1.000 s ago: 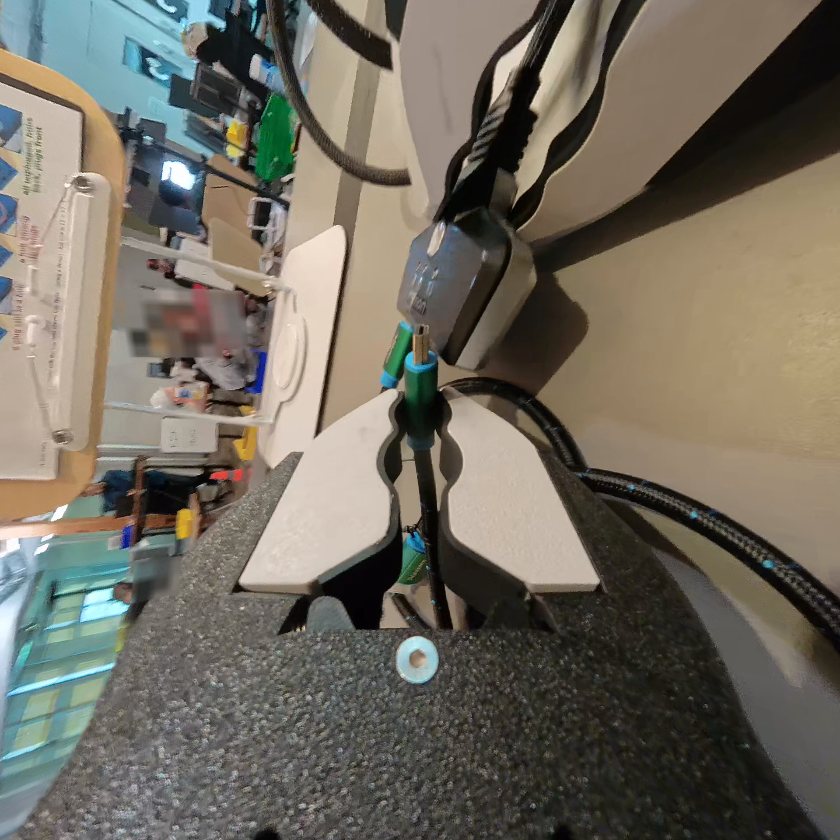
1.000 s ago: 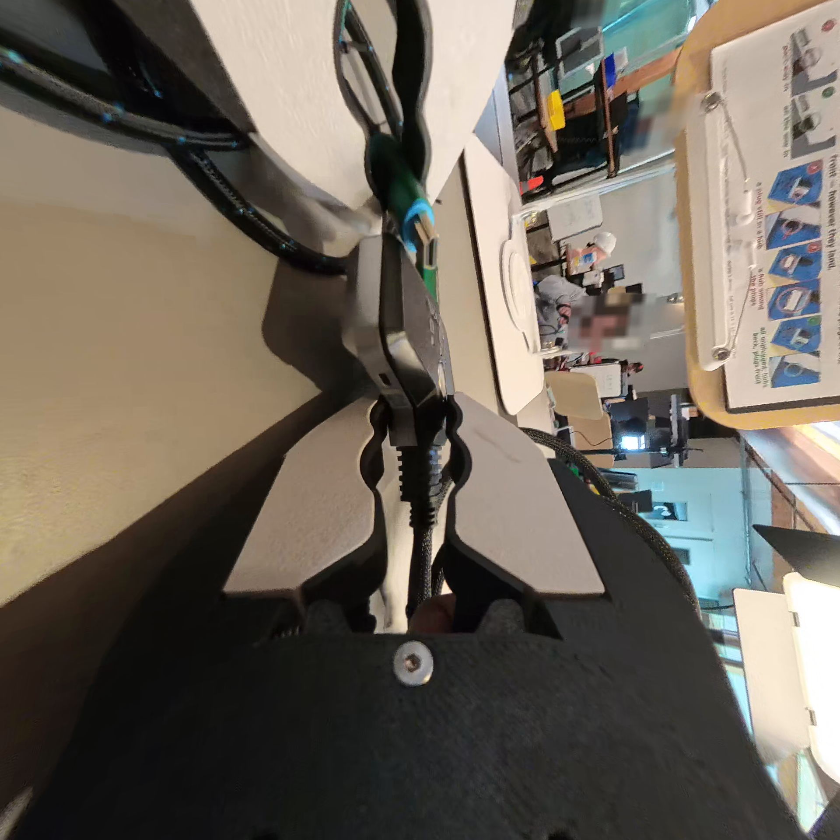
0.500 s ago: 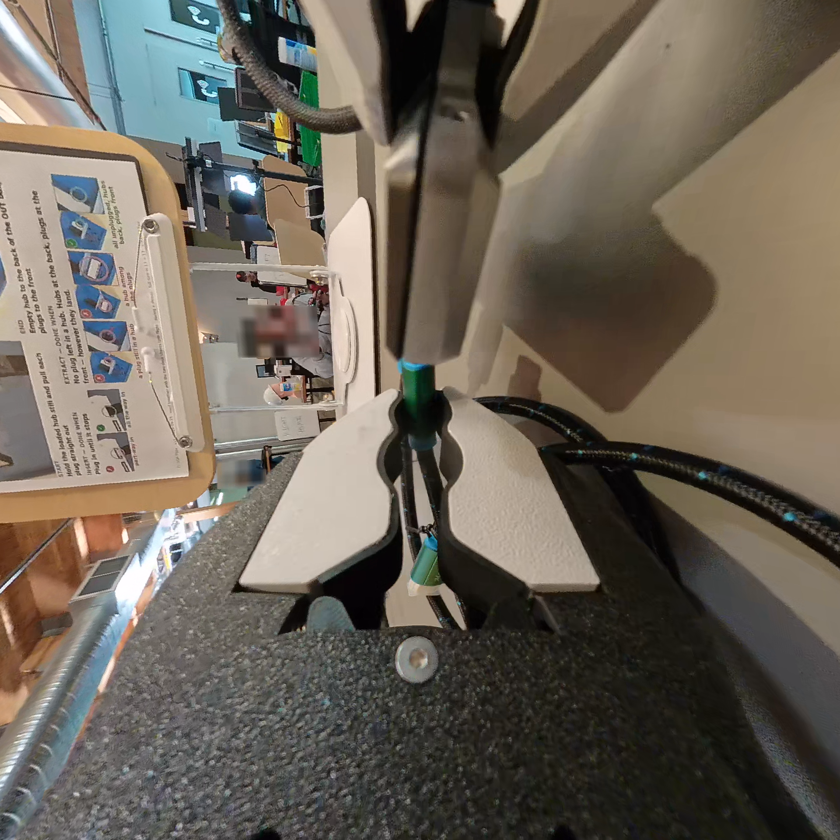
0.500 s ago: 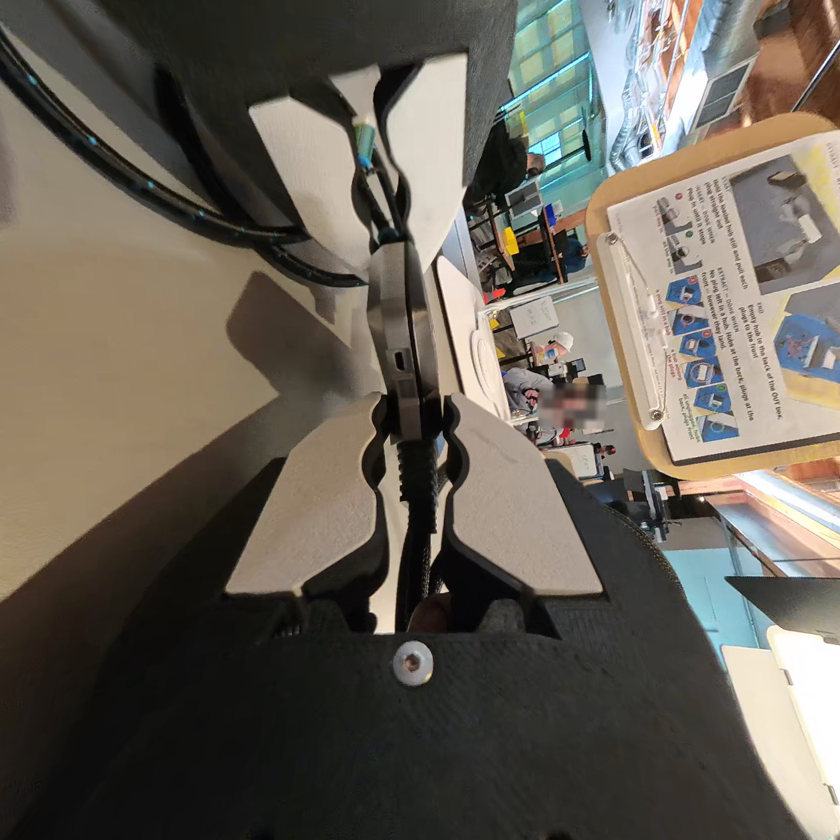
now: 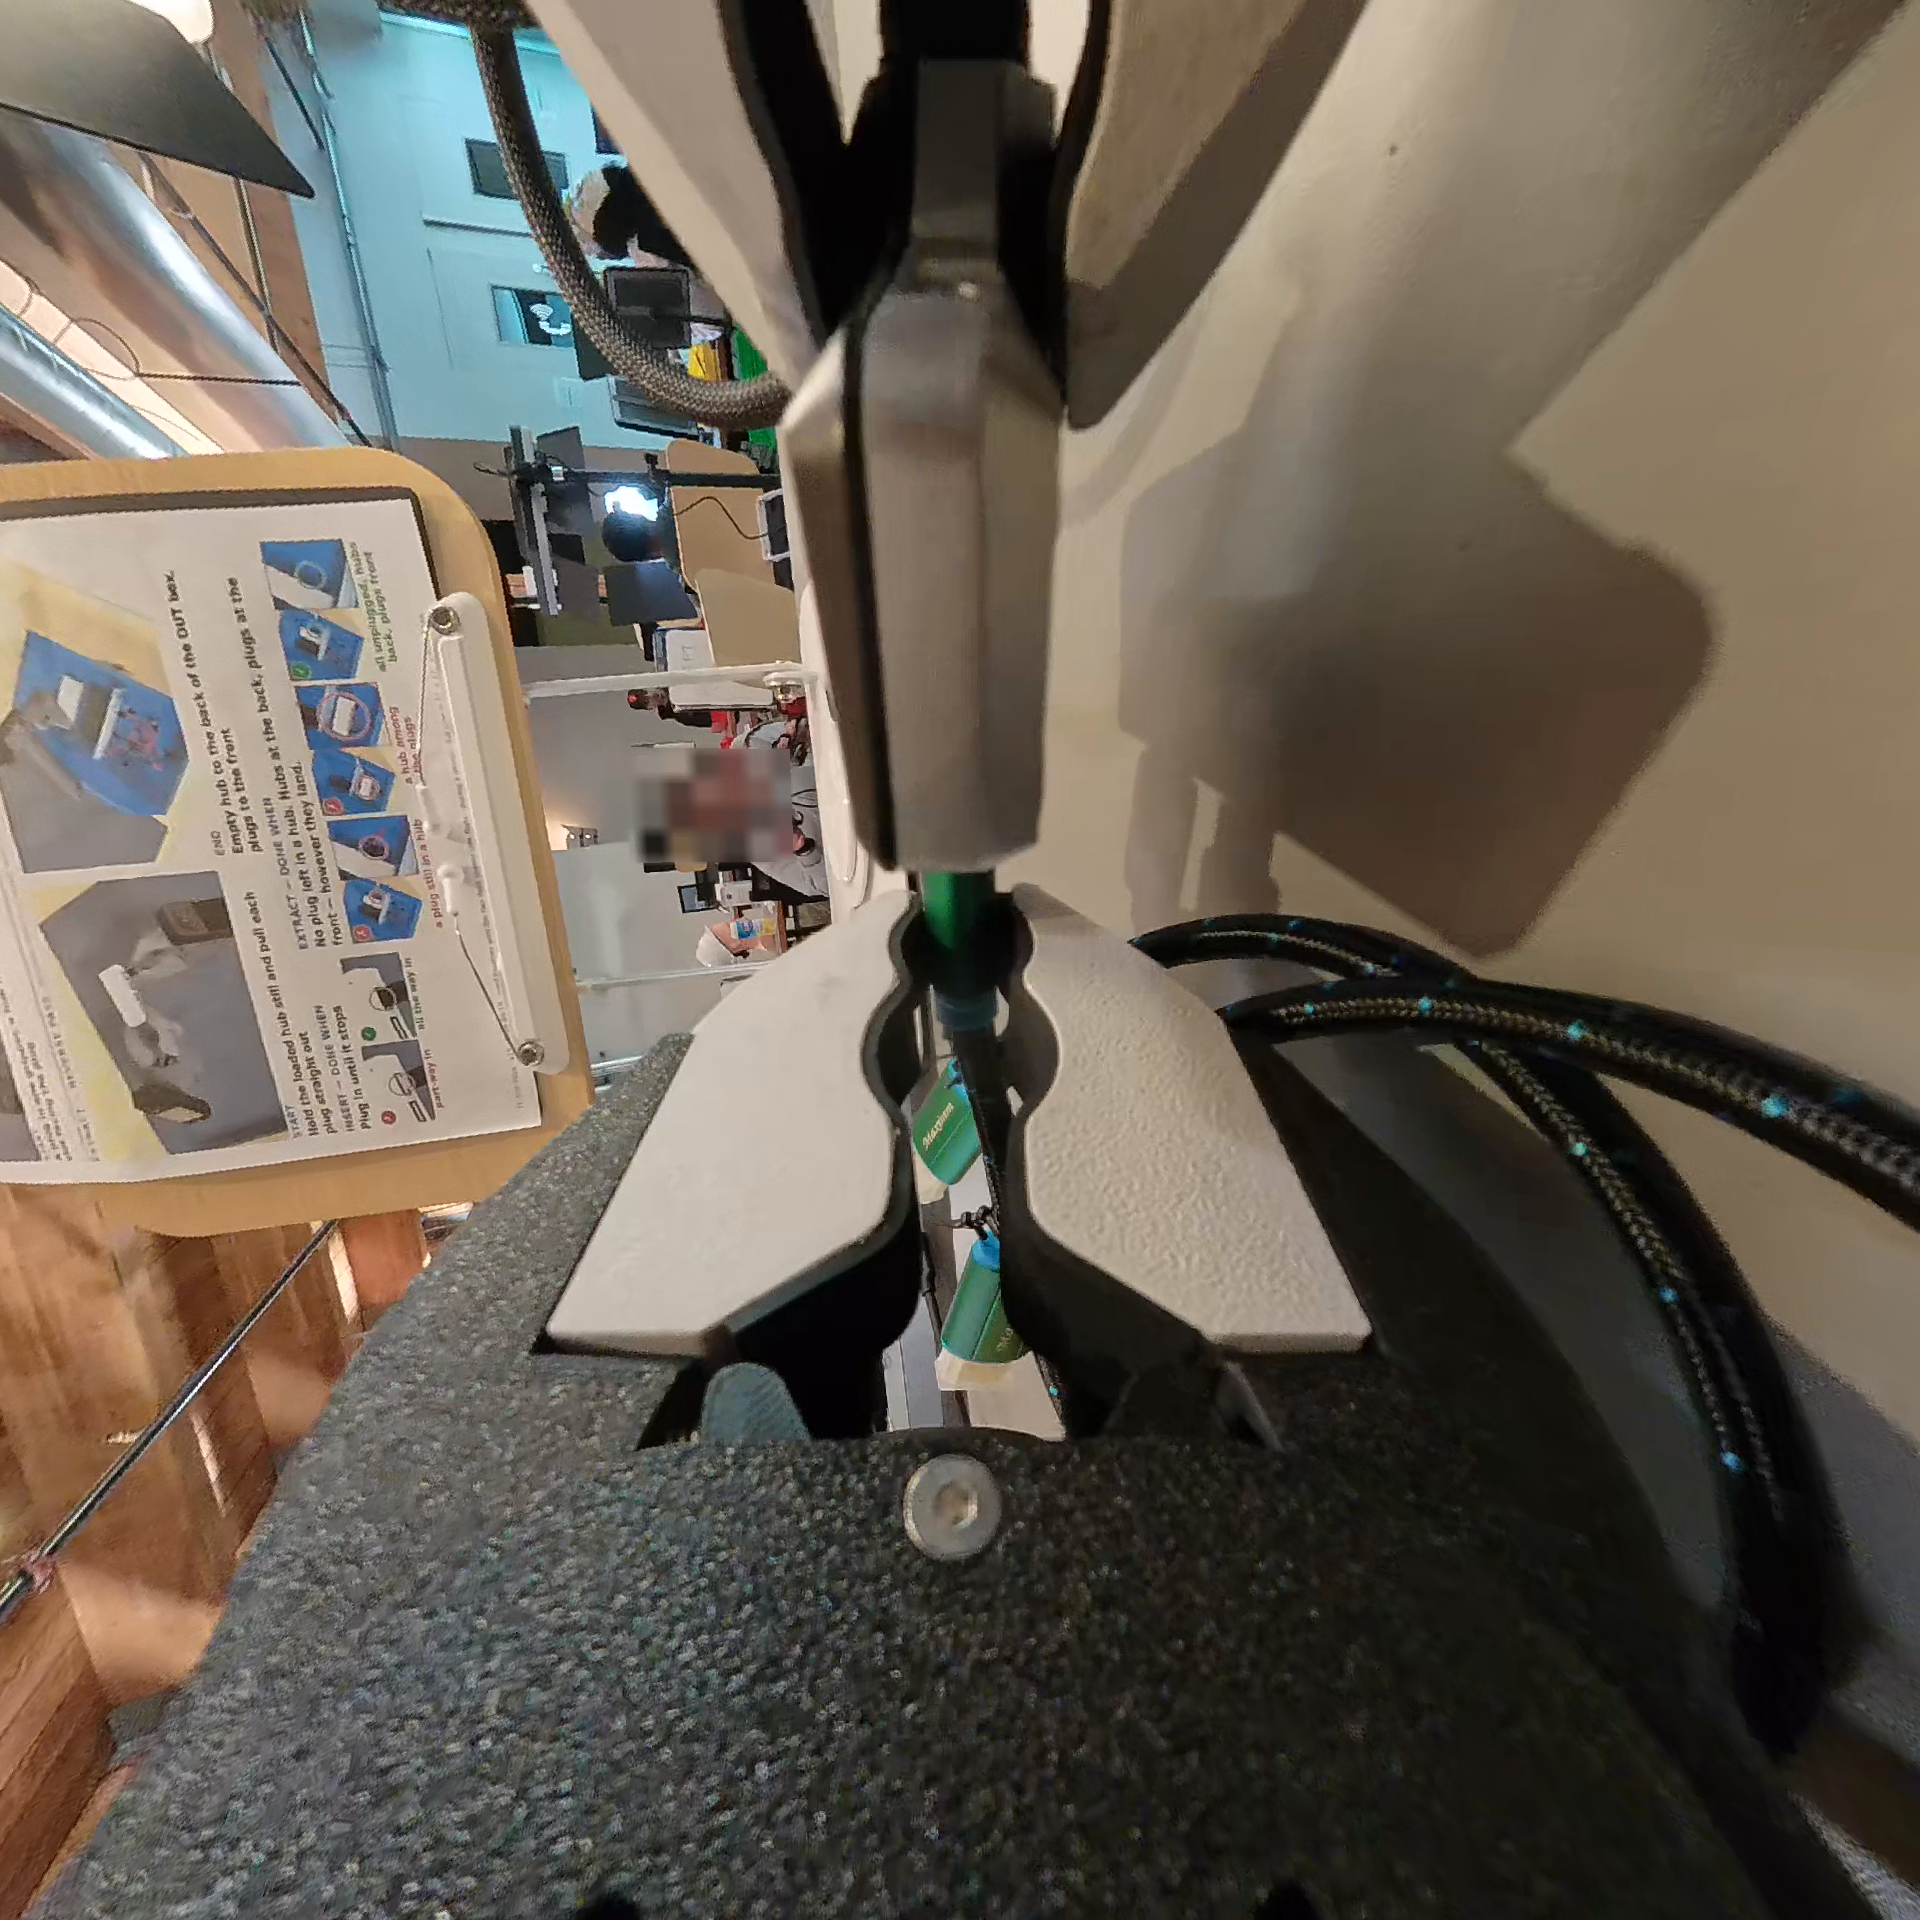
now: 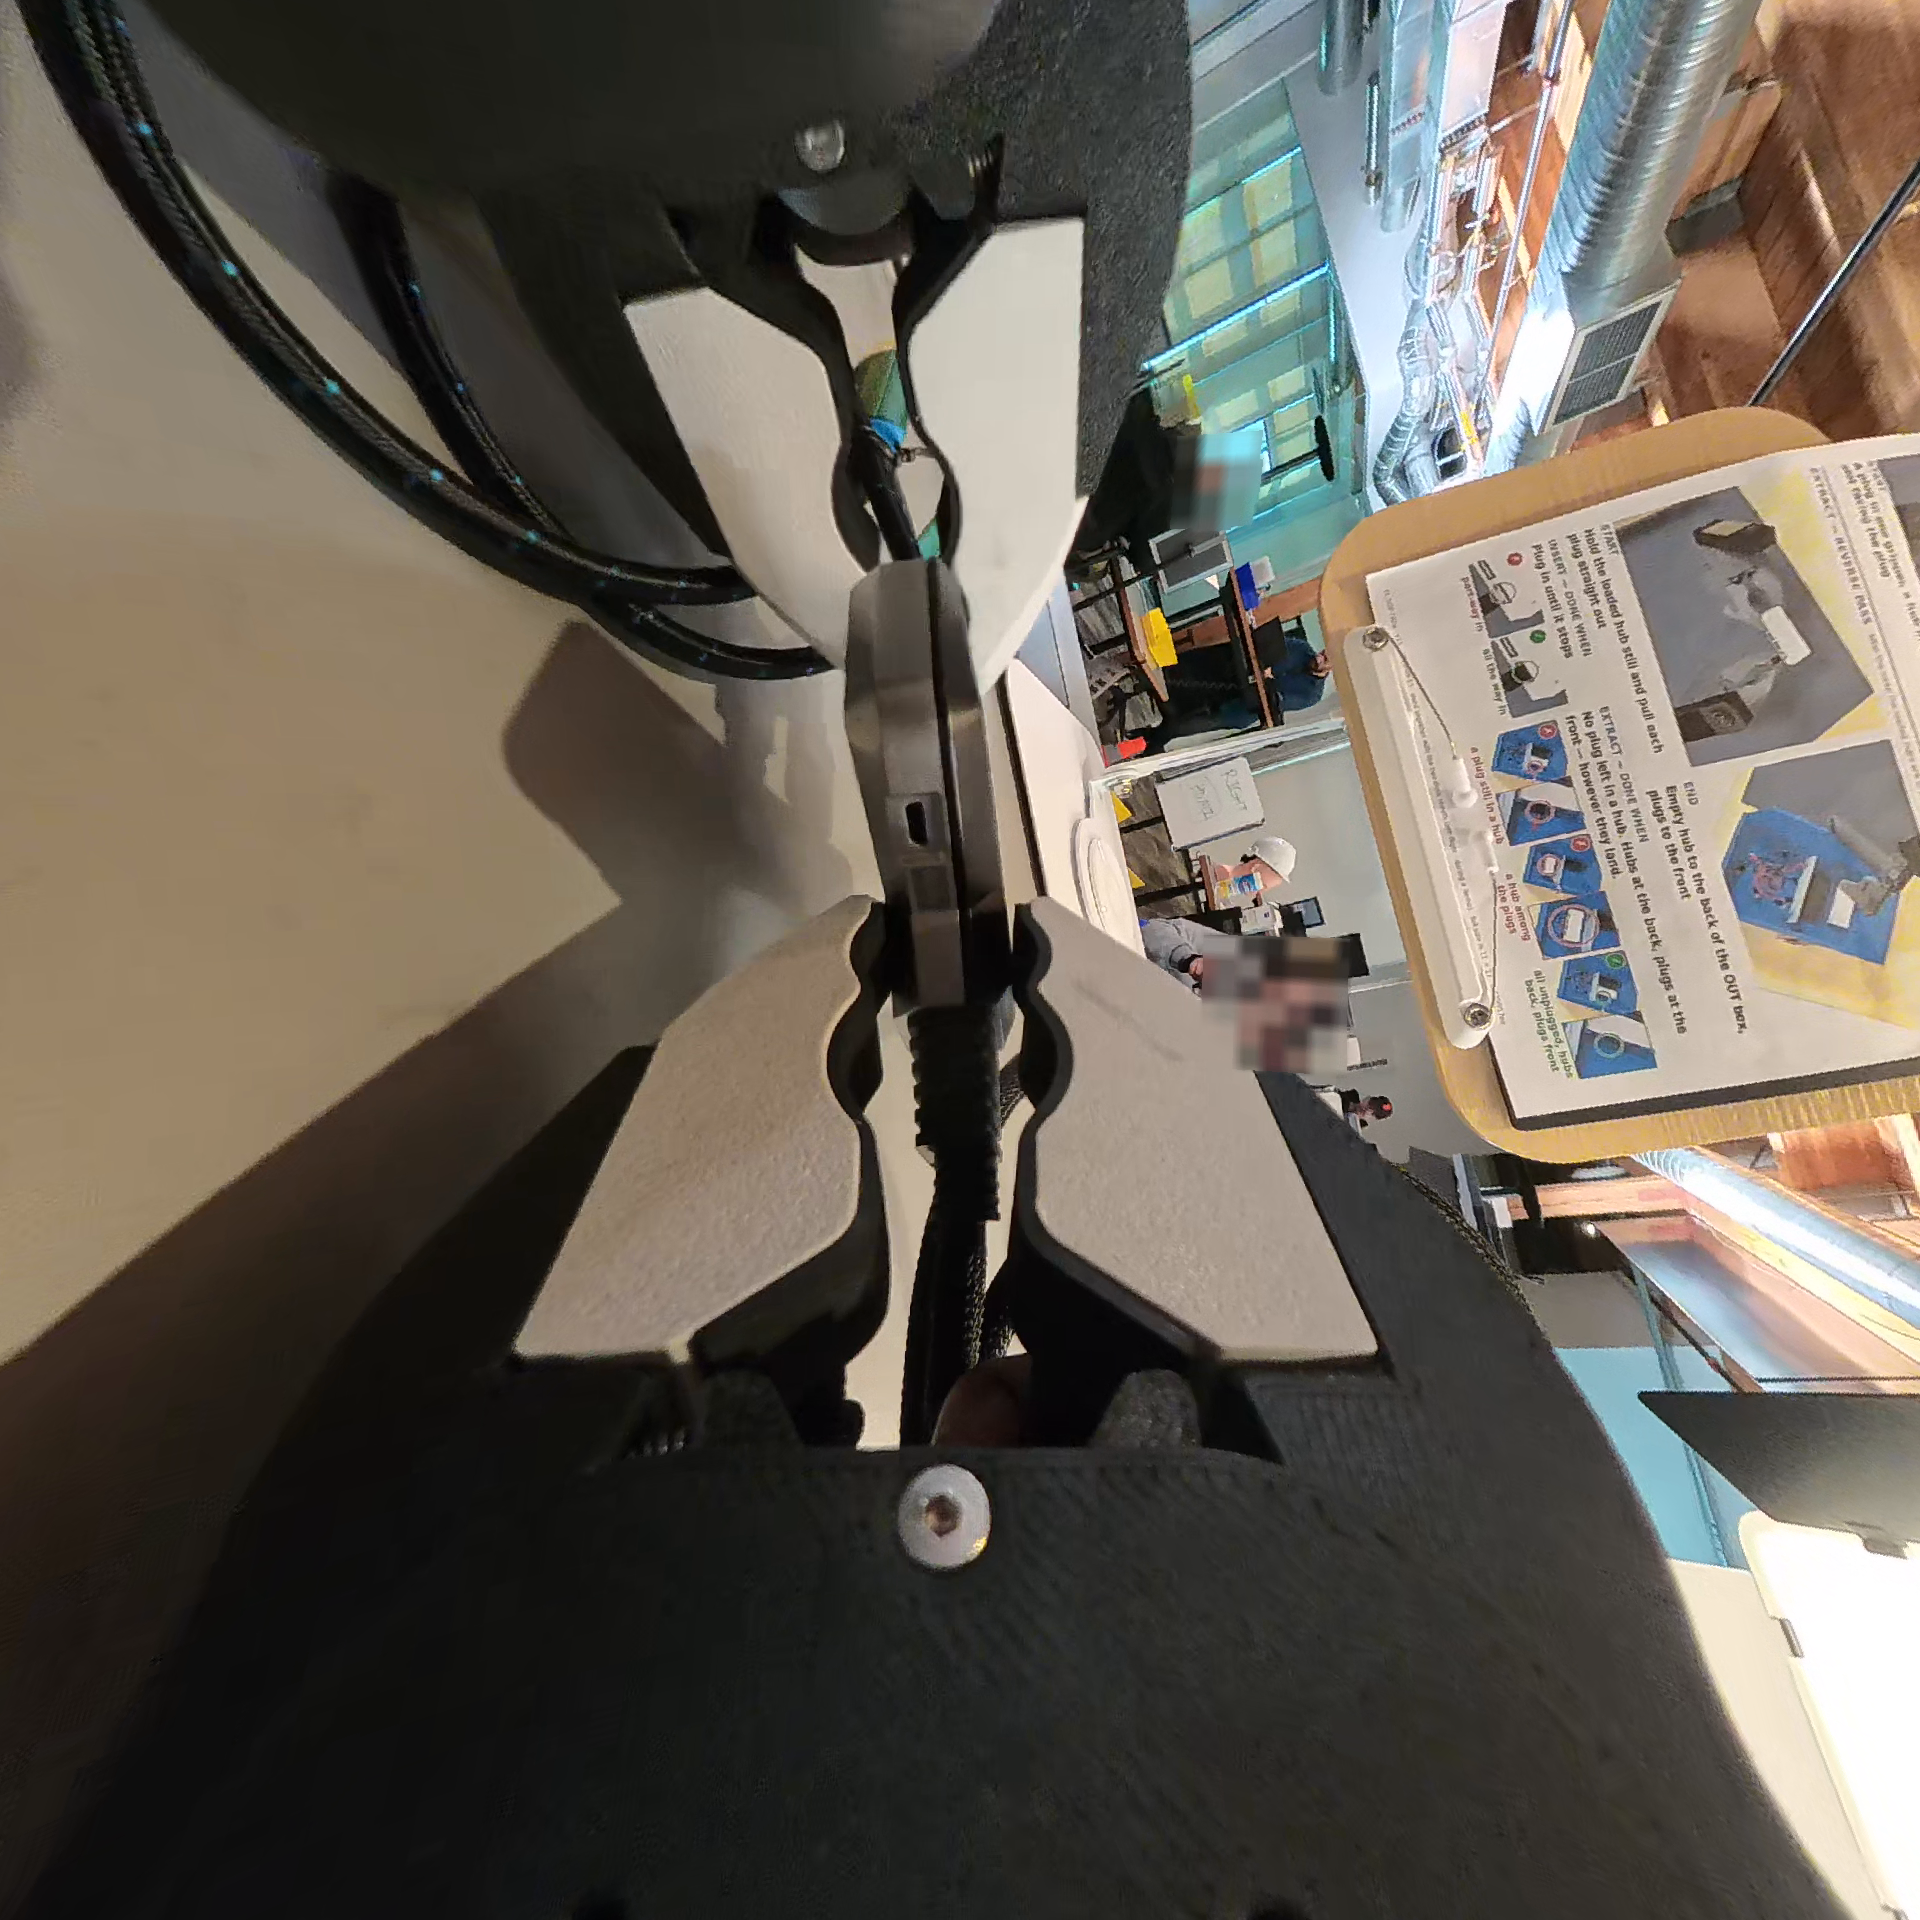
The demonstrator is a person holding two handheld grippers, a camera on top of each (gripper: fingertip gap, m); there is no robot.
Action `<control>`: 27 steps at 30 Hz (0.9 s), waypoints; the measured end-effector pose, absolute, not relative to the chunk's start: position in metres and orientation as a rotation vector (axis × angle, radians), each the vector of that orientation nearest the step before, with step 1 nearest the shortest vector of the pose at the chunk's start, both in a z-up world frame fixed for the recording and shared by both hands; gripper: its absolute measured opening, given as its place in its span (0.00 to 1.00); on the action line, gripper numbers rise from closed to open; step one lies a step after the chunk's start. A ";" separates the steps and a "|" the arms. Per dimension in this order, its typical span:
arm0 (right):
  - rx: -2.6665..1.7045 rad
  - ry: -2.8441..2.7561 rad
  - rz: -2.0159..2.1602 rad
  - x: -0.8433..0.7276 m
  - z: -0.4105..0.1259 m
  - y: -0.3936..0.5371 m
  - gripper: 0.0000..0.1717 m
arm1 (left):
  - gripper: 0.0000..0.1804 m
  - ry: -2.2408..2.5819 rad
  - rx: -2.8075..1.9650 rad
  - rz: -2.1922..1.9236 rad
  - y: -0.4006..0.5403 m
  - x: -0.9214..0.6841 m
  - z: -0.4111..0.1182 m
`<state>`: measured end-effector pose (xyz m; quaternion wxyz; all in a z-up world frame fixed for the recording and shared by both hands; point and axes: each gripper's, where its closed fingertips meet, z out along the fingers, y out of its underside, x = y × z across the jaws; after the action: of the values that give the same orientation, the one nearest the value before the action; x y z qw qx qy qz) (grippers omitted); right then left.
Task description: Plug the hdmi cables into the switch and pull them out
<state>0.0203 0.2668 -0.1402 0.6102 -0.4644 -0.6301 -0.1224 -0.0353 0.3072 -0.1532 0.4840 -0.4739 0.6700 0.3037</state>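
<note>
Since the earlier frames: green plug, then bare-tipped and short of the hub, now seated in the hub's end; both grippers turned end-on to one another.

Left wrist view.
- Left gripper [image 5: 958, 935]: fingers narrowly parted, pads clamped on the green plug [image 5: 956, 906] just behind the hub.
- Grey hub [image 5: 935, 623]: flat body seen edge-on, directly ahead of the fingertips, its near end meeting the plug, its far end gripped between the right gripper's fingers [image 5: 1132, 208].
- Black braided cable with blue flecks [image 5: 1558, 1039]: loops off to the right over the beige tabletop [image 5: 1662, 312].
- Two further green connectors [image 5: 948, 1127] hang below, visible between the finger bases.
- Wooden board with a printed instruction sheet [image 5: 208, 831]: left, background.

Right wrist view.
- Right gripper [image 6: 948, 961]: fingers parted somewhat wider, pads pressed on the hub [image 6: 920, 758] at its cable end; ribbed black strain relief and cable [image 6: 951, 1195] run back between the fingers.
- Left gripper [image 6: 899, 540]: opposite, at the hub's far end, its cable visible between the fingers.
- Instruction board [image 6: 1621, 790]: right.
- Person in a white cap [image 6: 1273, 857]: far background.
</note>
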 end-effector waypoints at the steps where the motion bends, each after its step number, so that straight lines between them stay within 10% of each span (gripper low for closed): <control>1: -1.069 -1.456 -0.285 0.021 -0.140 0.267 0.13 | 0.06 1.637 -1.152 0.746 0.307 -0.034 -0.154; 27: -0.969 -1.560 -0.189 0.033 -0.139 0.255 0.13 | 0.06 1.704 -1.099 0.634 0.283 -0.020 -0.153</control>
<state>0.0334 0.2547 -0.1389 0.6036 -0.4184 -0.6738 -0.0814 -0.0202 0.2829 -0.1526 0.4871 -0.4518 0.7004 0.2608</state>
